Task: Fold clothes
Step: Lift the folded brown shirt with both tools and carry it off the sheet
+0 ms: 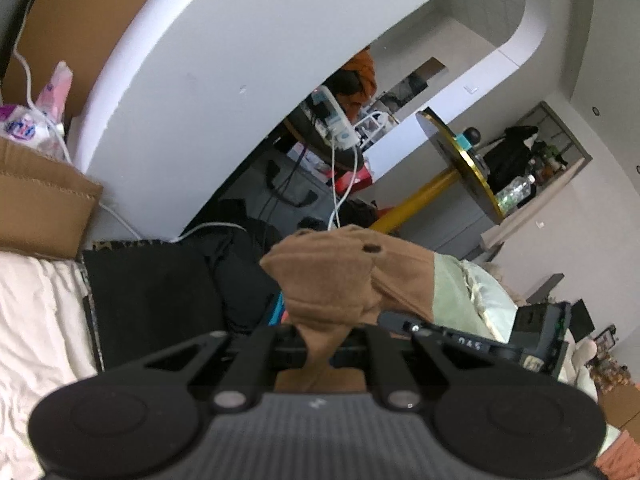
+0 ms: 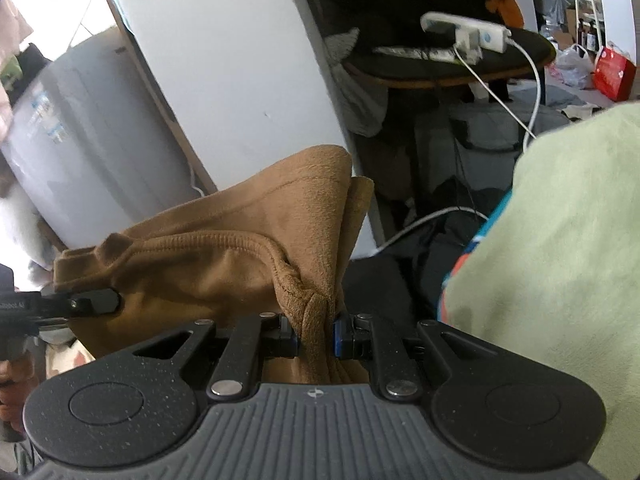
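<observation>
A: Two grippers, both clamped on the same brown garment [image 2: 240, 248].

B: Left one?

A: Left gripper [image 1: 318, 346] jaws nearly together, a thin bunch of brown fabric pinched between them. Cloth rises in front of the fingers as a bunched lump with a dark button on it.

B: Right?

A: Right gripper [image 2: 316, 338] jaws squeezing a thicker gathered wad, blue pads pressed in from both sides. A ribbed seam runs from the wad off to the left of that view.

B: Where is the garment overall?

A: Strung between the two grippers, held up off the bed. In the right wrist view it spreads left toward the tip of the other gripper at the frame edge, which touches it.

B: Anything under it?

A: Black cloth [image 1: 160, 292] lies on a cream sheet [image 1: 36, 320] below the left gripper. Pale green fabric [image 2: 560, 260] sits just right of the brown garment and fills the right side of the right wrist view.

B: Background?

A: White wall panel [image 1: 192, 92], a cardboard box [image 1: 40, 204] on the left, a power strip [image 2: 464, 34] with white cables on a dark round table [image 2: 520, 60].
</observation>
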Motion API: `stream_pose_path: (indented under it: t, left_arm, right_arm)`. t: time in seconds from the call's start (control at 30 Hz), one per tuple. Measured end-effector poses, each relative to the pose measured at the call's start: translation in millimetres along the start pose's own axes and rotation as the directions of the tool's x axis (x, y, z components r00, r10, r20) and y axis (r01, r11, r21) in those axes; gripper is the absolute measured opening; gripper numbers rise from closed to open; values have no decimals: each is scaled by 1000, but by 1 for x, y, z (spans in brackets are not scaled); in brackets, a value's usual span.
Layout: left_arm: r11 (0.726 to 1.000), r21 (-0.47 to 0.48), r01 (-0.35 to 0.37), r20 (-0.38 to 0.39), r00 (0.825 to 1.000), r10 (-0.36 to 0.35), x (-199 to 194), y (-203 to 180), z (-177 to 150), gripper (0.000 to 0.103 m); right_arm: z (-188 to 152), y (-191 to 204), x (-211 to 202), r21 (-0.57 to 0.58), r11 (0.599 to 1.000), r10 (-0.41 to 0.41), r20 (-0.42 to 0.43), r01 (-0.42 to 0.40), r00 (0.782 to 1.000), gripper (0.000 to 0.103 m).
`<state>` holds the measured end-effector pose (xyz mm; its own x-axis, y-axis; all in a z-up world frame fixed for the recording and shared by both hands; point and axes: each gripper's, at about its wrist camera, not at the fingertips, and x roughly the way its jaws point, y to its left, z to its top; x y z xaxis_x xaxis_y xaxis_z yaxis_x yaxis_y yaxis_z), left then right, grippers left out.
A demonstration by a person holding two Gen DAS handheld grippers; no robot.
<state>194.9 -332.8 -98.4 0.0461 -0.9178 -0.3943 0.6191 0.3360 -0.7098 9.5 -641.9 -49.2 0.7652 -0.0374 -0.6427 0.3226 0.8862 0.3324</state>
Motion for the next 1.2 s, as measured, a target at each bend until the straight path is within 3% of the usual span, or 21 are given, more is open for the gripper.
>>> stream_pose_path:
  t: [0.37, 0.63, 1.2]
  left_arm:
    - [1000, -31, -2, -27, 1000, 1, 45, 49, -11, 6]
    - [1000, 11, -19, -65, 998, 19, 73, 69, 0, 6]
    - [994, 31, -106, -41, 993, 108, 106, 139, 32, 6]
  right_arm:
    - [-18, -27, 64, -4, 999, -41, -47, 41, 998, 15]
    - [-16, -39, 104, -7, 997, -72, -64, 71, 995, 15]
    - [6, -36, 204, -110, 987, -130, -107, 119, 986, 15]
